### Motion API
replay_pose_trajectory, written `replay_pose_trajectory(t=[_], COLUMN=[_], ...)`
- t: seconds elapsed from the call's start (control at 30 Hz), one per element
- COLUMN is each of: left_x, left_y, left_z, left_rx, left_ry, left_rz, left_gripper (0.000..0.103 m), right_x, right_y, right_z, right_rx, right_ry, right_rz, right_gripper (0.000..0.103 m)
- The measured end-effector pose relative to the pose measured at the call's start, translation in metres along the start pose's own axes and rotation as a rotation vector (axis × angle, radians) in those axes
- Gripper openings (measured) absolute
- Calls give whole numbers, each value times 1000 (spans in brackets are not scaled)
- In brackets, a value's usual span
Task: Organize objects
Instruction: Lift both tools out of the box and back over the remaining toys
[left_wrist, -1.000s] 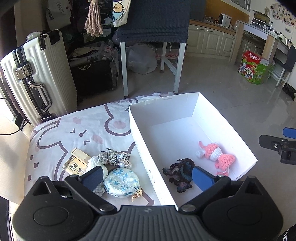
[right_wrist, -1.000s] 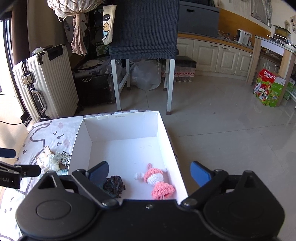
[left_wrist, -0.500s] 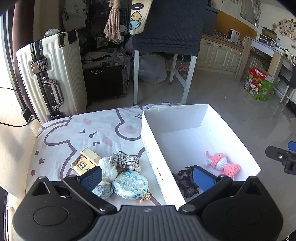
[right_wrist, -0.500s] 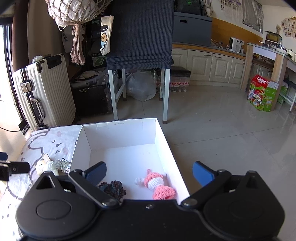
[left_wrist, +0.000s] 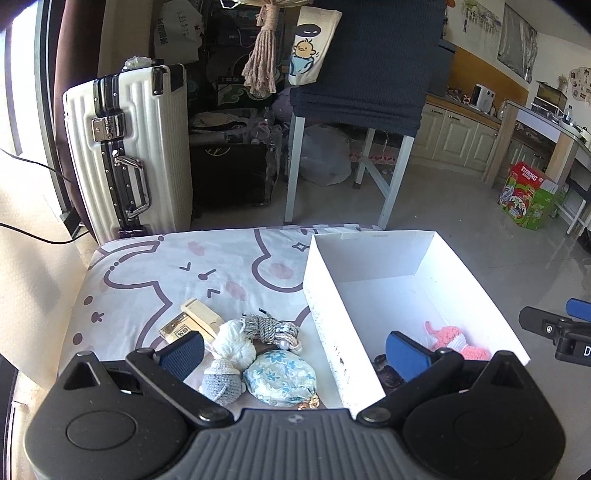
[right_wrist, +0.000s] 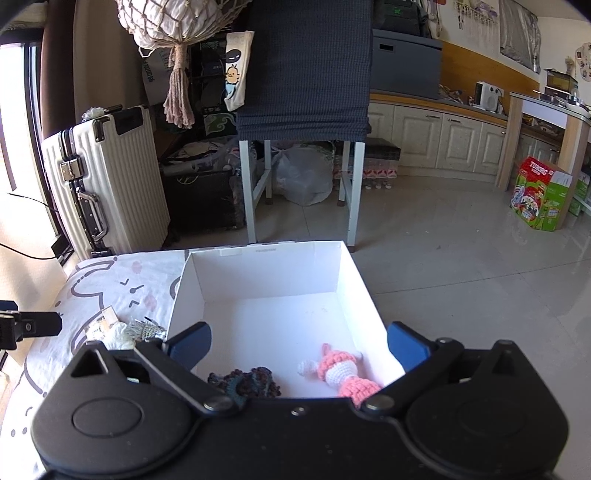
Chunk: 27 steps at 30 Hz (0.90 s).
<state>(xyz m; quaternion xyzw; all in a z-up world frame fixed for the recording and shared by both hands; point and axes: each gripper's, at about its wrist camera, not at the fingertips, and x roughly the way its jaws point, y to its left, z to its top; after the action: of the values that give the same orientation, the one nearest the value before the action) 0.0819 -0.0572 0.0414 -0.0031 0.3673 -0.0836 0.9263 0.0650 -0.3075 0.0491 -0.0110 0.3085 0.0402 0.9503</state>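
Observation:
A white open box (left_wrist: 325, 291) (right_wrist: 266, 269) rests on a cartoon-print cushion (left_wrist: 166, 273) (right_wrist: 96, 291). Inside lie a pink crocheted doll (left_wrist: 454, 339) (right_wrist: 343, 369) and a dark crocheted piece (left_wrist: 386, 371) (right_wrist: 247, 382). Left of the box sit a blue floral pouch (left_wrist: 282, 376), a white-and-grey knitted acorn (left_wrist: 229, 362), a grey cord bundle (left_wrist: 269, 328) and a small beige packet (left_wrist: 192, 323). My left gripper (left_wrist: 293, 350) is open above the pouch and the box's left wall. My right gripper (right_wrist: 297, 341) is open over the box's near end, holding nothing.
A white ribbed suitcase (left_wrist: 129, 147) (right_wrist: 103, 184) stands behind the cushion at the left. A white-legged table draped in dark cloth (left_wrist: 365, 62) (right_wrist: 306, 74) stands beyond the box. A green carton (left_wrist: 528, 195) (right_wrist: 539, 195) sits on the tiled floor at the right.
Both grippers have pulled back and tilted up, so more of the room shows. The left gripper has shifted left, from over the box toward the items on the cushion. Objects stayed put.

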Motion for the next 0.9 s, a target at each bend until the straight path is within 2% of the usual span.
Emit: replay_pose_trajectory(t=[0.57,0.9], left_x=[-5,-11], left_y=[67,94], left_z=[-9,-19], left_rx=[-81,-109], left_ry=[6,9], left_rz=[117,157], left_gripper=[103,103], right_x=[22,28], right_y=[66,101], right_z=[8,9], right_rx=[-58,-101], right_ry=[22,21], right_rz=[72,128], right_gripper=[103,103])
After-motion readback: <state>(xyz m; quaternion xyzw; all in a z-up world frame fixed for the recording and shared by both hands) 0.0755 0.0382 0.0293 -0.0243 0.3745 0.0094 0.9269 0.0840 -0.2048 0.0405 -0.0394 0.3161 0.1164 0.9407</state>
